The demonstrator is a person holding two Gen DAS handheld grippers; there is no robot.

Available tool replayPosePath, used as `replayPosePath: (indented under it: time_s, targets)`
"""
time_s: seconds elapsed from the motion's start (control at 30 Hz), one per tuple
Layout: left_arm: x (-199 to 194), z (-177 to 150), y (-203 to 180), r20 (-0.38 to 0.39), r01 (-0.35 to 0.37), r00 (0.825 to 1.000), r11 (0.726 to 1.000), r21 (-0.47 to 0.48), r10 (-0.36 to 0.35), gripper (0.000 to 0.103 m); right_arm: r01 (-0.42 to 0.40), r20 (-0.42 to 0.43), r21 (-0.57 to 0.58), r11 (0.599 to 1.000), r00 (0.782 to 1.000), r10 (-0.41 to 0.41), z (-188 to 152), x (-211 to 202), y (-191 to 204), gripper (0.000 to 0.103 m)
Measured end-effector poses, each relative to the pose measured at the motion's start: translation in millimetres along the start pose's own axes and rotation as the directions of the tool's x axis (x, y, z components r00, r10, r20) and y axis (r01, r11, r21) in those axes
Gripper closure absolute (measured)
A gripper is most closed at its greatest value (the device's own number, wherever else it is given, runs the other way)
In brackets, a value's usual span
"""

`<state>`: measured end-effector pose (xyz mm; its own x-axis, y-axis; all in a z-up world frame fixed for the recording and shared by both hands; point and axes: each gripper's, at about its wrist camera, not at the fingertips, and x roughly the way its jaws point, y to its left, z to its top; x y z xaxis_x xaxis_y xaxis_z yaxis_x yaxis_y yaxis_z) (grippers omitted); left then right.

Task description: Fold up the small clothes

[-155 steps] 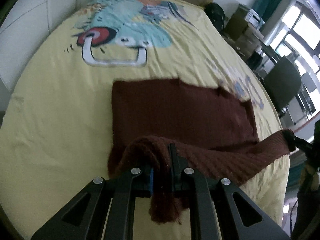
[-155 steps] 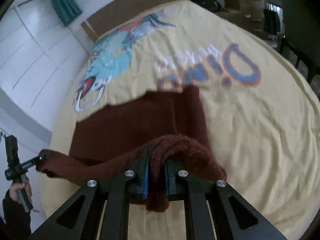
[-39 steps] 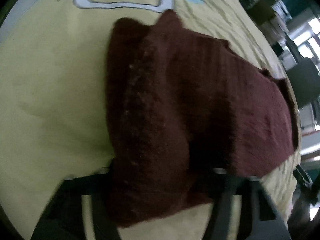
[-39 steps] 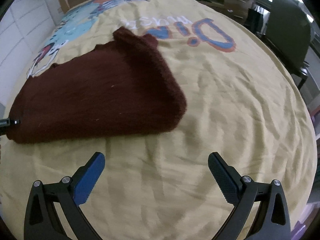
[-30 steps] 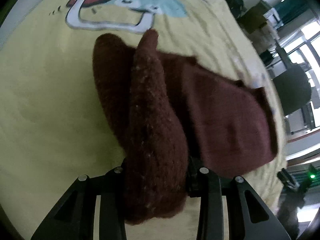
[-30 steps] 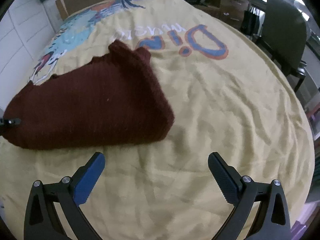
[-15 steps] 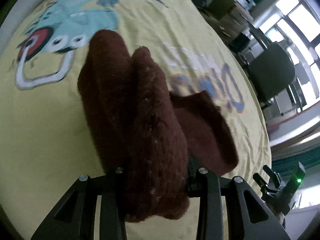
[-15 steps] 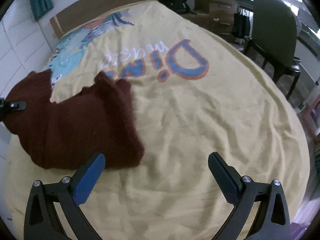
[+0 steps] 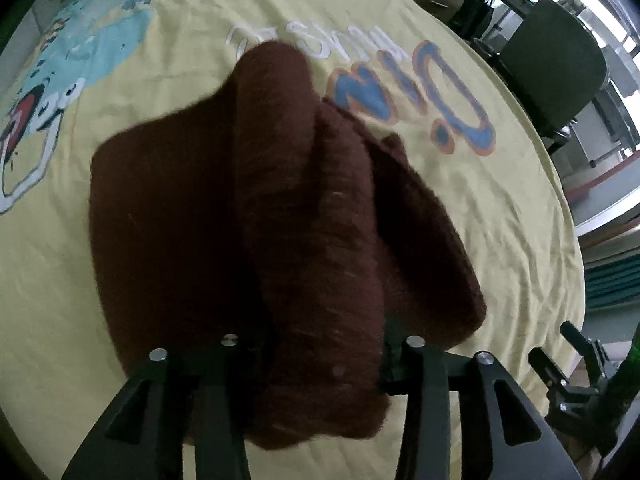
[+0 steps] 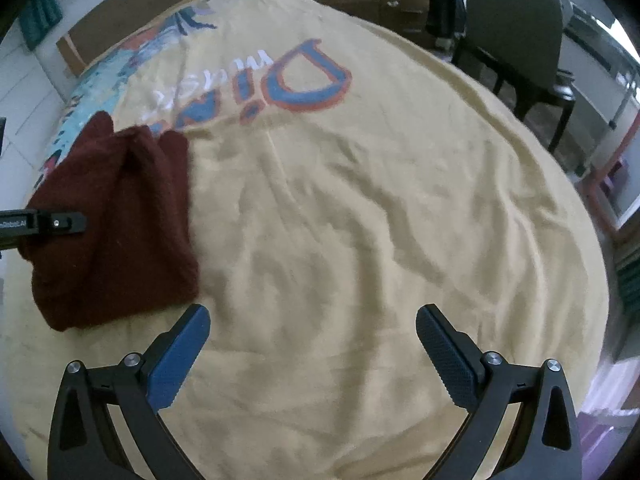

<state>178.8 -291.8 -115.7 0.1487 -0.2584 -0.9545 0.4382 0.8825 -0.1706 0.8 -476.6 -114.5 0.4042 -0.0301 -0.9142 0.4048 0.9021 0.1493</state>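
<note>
Shifted since the earlier views: maroon knit garment (image 9: 224, 216), once spread wide across the bed (image 10: 360, 208), now doubled over itself into a compact, thick bundle.

Carried edge: a rolled fold of the knit, brought across the bundle by the left tongs (image 9: 320, 364). Their jaws have just been opening a little, yet the fold sits wedged between them, so they read as clamped on it.

Right tongs (image 10: 312, 344): spread wide, nothing between them, hovering over bare yellow cover just beside the bundle's near corner.

Location of garment: left half of the bed, partly over the dinosaur print, its far edge touching the blue lettering.

Assessment: crosswise fold nearly complete; what likely remains is letting the held edge go and flattening the top layer. Bulky knit may spring back on release.
</note>
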Motion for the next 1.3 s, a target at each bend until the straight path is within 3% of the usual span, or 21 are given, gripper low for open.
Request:
replayPosePath:
  time_s: [0.2,0.27,0.3,0.33,0.4,0.43,0.67,0.87,0.97,1.13,1.3]
  targets:
    - [0,3,-10,0.001,-0.071,0.998,0.997,0.035,0.071,0.056,-0.015,-0.026,0.012,1.000,1.000,0.016,-11,9,-4,0.000]
    - [-3,2,-11,0.013,-0.067,0.998,0.997,0.027,0.067,0.043,-0.014,-0.030,0.013,1.000,0.999,0.015,-11,11,-3,0.000]
    - [-7,2,-10,0.022,-0.064,0.998,0.998,0.019,0.064,0.024,-0.014,-0.031,0.014,1.000,0.999,0.014,-12,11,-4,0.000]
    - [-10,2,-9,0.029,-0.068,0.997,0.998,0.017,0.067,0.012,-0.014,-0.029,0.015,1.000,0.999,0.014,-12,11,-4,0.000]
    - [-16,2,-8,0.050,-0.092,0.995,0.996,0.022,0.091,0.008,-0.015,-0.026,0.017,1.000,1.000,0.016,-13,10,-4,0.000]
    - [-18,3,-6,0.050,-0.107,0.993,0.994,0.019,0.106,0.002,-0.015,-0.026,0.017,1.000,1.000,0.015,-13,10,-3,0.000]
    - [-56,-6,9,0.079,-0.004,0.997,1.000,-0.013,0.005,0.001,-0.018,-0.026,0.007,1.000,0.999,0.018,-12,8,1,0.000]
    - [-102,-15,36,0.129,0.077,0.989,0.996,-0.050,-0.070,0.001,-0.046,-0.020,-0.038,0.998,0.999,0.045,-1,0,21,0.000]
    - [-112,-19,61,0.144,0.047,0.989,0.996,-0.082,-0.035,0.001,-0.054,-0.007,-0.085,0.995,0.999,0.054,12,-8,38,0.000]
    - [-104,-38,106,0.126,-0.082,0.987,0.989,-0.121,0.098,0.001,-0.091,-0.019,-0.151,0.984,0.996,0.089,50,-24,82,0.000]
    - [-87,-70,147,0.098,-0.046,0.993,0.978,-0.204,0.067,0.001,-0.112,-0.028,-0.237,0.965,0.994,0.108,87,-32,136,0.001]
